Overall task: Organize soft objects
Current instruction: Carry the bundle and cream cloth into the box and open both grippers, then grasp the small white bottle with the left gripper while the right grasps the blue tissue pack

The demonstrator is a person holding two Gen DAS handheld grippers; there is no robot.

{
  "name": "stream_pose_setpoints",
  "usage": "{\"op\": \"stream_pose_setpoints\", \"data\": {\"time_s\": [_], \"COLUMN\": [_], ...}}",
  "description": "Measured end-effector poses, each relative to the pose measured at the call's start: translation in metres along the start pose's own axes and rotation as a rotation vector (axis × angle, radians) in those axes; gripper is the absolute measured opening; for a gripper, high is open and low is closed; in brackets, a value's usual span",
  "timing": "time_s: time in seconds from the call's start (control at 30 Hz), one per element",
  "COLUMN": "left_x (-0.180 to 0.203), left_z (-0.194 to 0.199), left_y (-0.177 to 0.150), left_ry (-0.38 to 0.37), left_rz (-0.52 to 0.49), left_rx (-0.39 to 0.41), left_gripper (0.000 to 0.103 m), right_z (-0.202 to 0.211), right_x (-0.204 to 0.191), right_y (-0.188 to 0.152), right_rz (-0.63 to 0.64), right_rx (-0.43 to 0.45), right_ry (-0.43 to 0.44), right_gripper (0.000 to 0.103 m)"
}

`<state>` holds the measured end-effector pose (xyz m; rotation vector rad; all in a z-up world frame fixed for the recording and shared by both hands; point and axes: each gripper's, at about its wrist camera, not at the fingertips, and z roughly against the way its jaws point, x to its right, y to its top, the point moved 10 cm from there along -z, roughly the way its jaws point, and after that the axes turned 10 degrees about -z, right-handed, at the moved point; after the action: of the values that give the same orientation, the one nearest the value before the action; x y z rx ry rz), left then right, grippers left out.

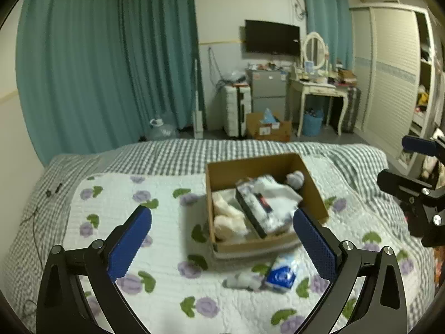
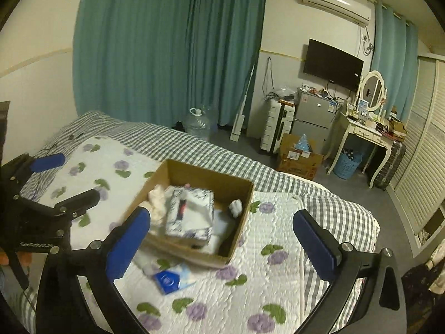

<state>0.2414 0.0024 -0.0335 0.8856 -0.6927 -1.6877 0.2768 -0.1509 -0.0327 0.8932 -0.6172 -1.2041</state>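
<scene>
A brown cardboard box (image 1: 219,175) stands on the flowered quilt (image 1: 155,222) on the bed. It holds a patterned tissue pack (image 1: 258,206), cream plush pieces (image 1: 228,217), white cloth and a small grey-white bundle (image 1: 295,179). A blue tissue packet (image 1: 281,274) and a small white soft item (image 1: 242,280) lie on the quilt in front of the box. My left gripper (image 1: 222,247) is open and empty above the quilt, short of the box. My right gripper (image 2: 222,245) is open and empty over the box (image 2: 192,172) and the blue packet (image 2: 169,278).
The bed has a grey checked sheet (image 1: 172,153). Beyond it are teal curtains (image 1: 111,55), a water jug (image 1: 161,129), a white suitcase (image 1: 236,111), a floor box (image 1: 267,128), a dressing table (image 1: 319,89) and a wardrobe (image 1: 389,78).
</scene>
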Motion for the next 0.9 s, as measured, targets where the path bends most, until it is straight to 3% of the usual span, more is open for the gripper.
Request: {"op": "stream_pose_setpoints", "data": {"time_s": [0.17,0.33,0.47,0.67,0.9], "left_x": [0.003,0.002,0.000,0.001,0.002], "left_z": [-0.007,-0.044,-0.080,-0.131,-0.135], "left_y": [-0.026,-0.060,-0.087,-0.151,-0.163], "left_ry": [0.032,0.036,0.067,0.032,0.008], "left_rz": [-0.012,0.042,0.062,0.083,0.111], "left_rx": [-0.021,-0.083,-0.120,-0.270,-0.292], "left_gripper": [0.103,0.103,0.103,0.103,0.103], "right_z": [-0.004,-0.051,-0.096,-0.142,-0.177], "right_x": [-0.011,-0.012,-0.014,-0.020,-0.028], "right_y": [-0.032,-0.075,-0.101,-0.148,-0.201], "right_rz": [0.005,-0.041,-0.038,-0.021,-0.008], "right_rx": [-0.039,-0.145,-0.173,-0.231,-0.377], "right_ry": [0.015,0.037,0.029,0.064,0.120], "right_gripper": [0.103,0.103,0.103,0.103,0.103]}}
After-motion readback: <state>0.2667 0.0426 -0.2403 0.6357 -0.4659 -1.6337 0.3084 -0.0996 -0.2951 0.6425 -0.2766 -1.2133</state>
